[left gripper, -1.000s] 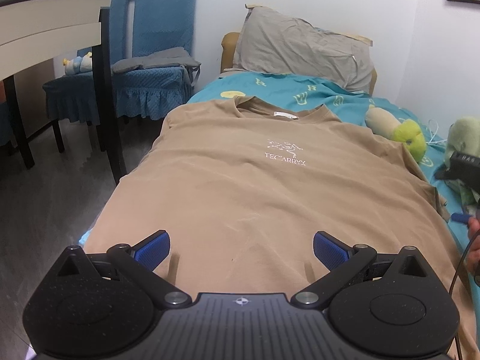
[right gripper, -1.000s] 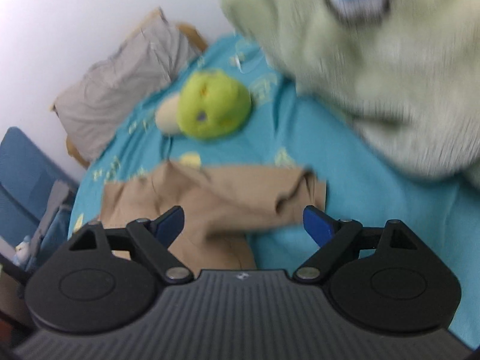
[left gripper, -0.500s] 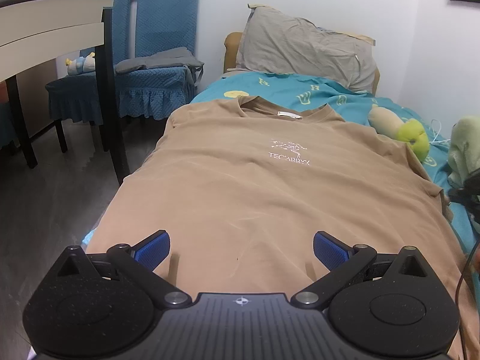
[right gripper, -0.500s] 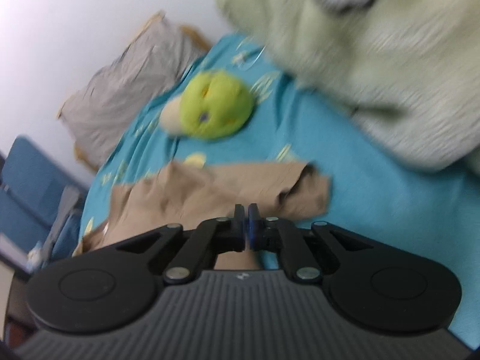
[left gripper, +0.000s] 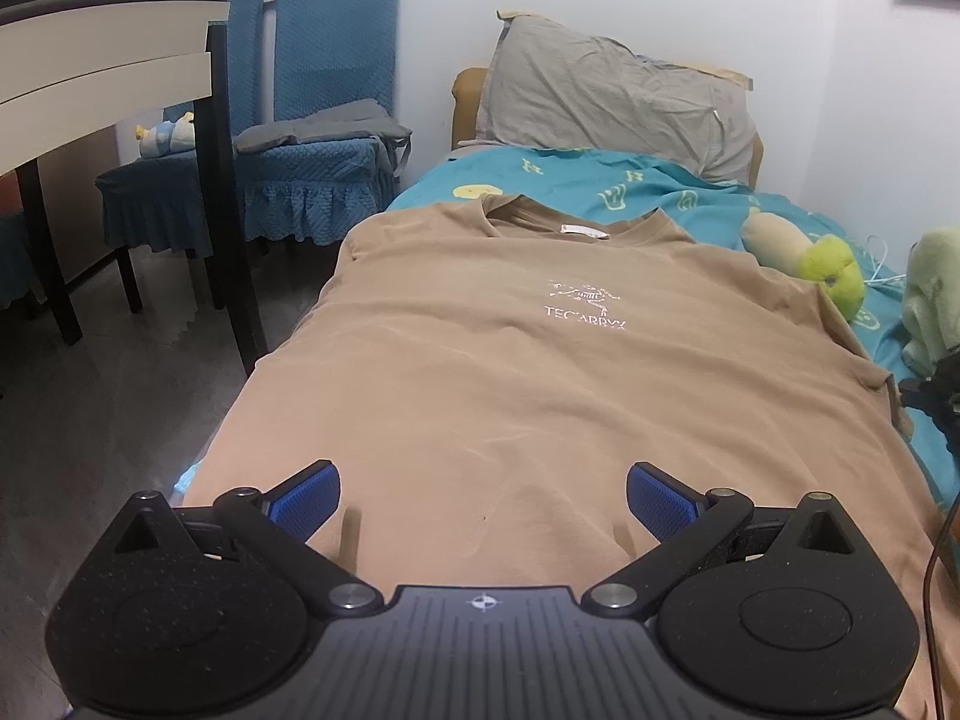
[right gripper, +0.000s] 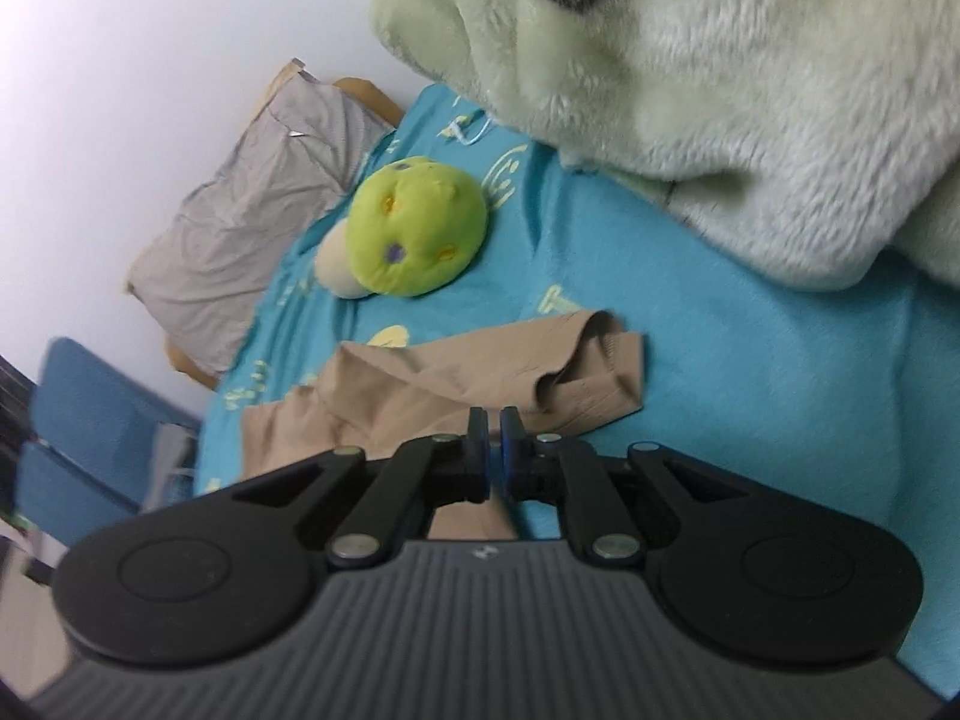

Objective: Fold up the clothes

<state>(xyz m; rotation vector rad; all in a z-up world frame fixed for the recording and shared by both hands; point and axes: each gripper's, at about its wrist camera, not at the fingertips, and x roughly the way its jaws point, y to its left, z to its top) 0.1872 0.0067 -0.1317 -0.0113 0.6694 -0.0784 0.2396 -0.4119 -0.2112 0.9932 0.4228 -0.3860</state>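
A tan T-shirt (left gripper: 540,396) with a white chest logo lies flat, face up, on the bed, collar at the far end. My left gripper (left gripper: 483,498) hovers open over its near hem, blue pads wide apart and nothing between them. In the right wrist view the shirt's right sleeve (right gripper: 480,372) lies crumpled on the teal sheet. My right gripper (right gripper: 492,450) is shut on the sleeve's near edge, with tan cloth showing at and under the pads. The right gripper also shows as a dark shape (left gripper: 933,396) at the shirt's right side.
A grey pillow (left gripper: 612,96) leans at the head of the bed (left gripper: 660,198). A small lime plush toy (right gripper: 414,234) and a large pale green plush (right gripper: 720,90) lie right of the shirt. Blue chairs (left gripper: 312,120) and a table (left gripper: 90,60) stand on the left.
My right gripper went from open to shut, closing on the sleeve edge, and the sleeve has bunched up a little. The left gripper stays open and has barely shifted.
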